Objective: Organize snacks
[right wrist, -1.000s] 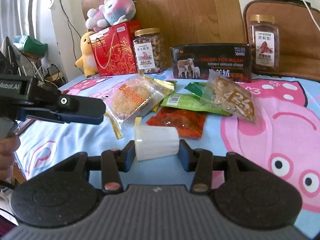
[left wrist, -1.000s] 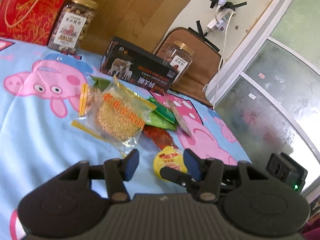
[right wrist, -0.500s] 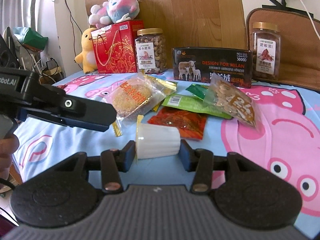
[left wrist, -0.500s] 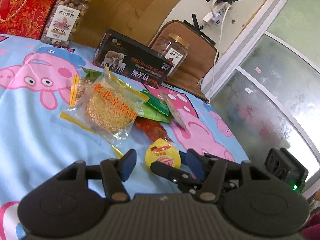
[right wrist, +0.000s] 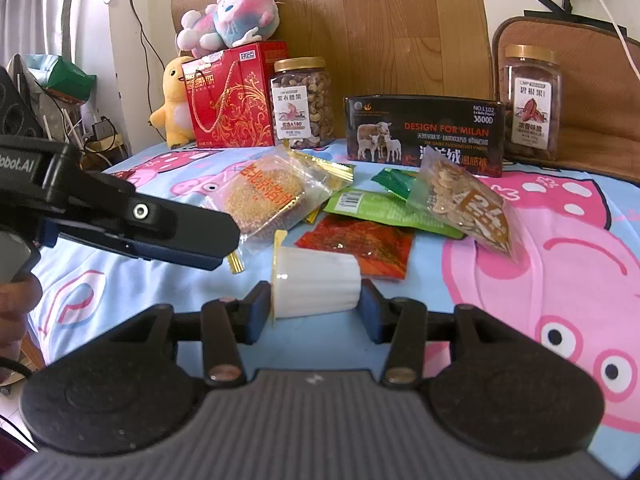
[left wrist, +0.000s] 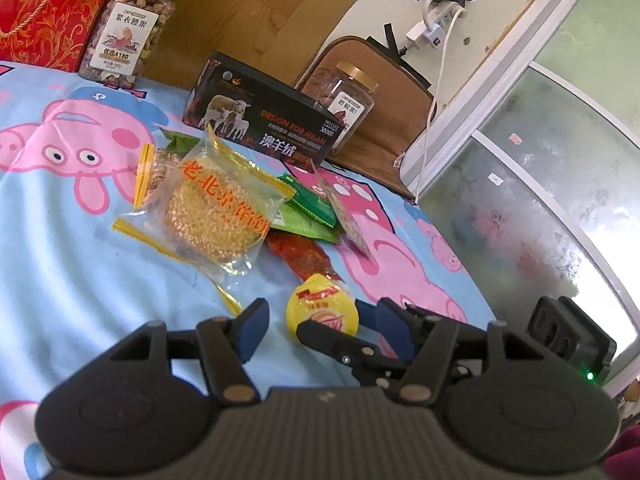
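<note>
Cartoon-pig bedding (right wrist: 560, 240) in pale blue covers the surface below a wooden backboard. At lower centre of the right wrist view, the right gripper (right wrist: 316, 306) clamps a white ribbed jelly cup (right wrist: 316, 284) lying on its side, its pads pressing both ends. In the left wrist view the left gripper (left wrist: 320, 330) stands spread, its jaws having just been opening, pads clear of the cup's yellow lid (left wrist: 322, 310) beyond them. Snack packets (right wrist: 360, 208) lie heaped at mid-frame. Two gold-lidded jars, one of cashews (right wrist: 302, 104) and one of pecans (right wrist: 530, 106), stand behind, flanking a black box (right wrist: 424, 134).
</note>
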### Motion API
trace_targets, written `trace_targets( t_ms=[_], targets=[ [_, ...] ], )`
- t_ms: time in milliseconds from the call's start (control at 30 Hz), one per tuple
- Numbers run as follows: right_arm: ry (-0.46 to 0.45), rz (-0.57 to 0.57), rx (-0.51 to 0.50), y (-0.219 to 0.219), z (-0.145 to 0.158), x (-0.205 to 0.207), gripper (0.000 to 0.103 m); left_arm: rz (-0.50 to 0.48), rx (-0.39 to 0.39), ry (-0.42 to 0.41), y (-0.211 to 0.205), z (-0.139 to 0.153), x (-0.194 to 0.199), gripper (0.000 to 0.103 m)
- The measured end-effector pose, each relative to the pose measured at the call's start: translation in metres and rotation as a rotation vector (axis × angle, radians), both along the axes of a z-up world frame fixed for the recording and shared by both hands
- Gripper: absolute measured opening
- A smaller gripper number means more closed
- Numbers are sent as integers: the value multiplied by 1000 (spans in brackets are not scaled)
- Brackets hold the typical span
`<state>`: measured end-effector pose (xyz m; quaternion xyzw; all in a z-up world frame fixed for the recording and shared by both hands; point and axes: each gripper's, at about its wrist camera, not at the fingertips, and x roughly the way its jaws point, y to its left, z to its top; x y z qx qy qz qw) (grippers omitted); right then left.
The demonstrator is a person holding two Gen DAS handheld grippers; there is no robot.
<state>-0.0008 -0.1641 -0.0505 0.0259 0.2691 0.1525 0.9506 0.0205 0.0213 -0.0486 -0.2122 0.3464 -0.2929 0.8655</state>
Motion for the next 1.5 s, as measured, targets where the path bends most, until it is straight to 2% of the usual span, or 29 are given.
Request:
trace_targets(
  t_ms=[1500],
  targets=[
    [-1, 0, 5, 1, -1, -1, 51, -23, -10, 18, -8, 0, 1, 61]
  ],
)
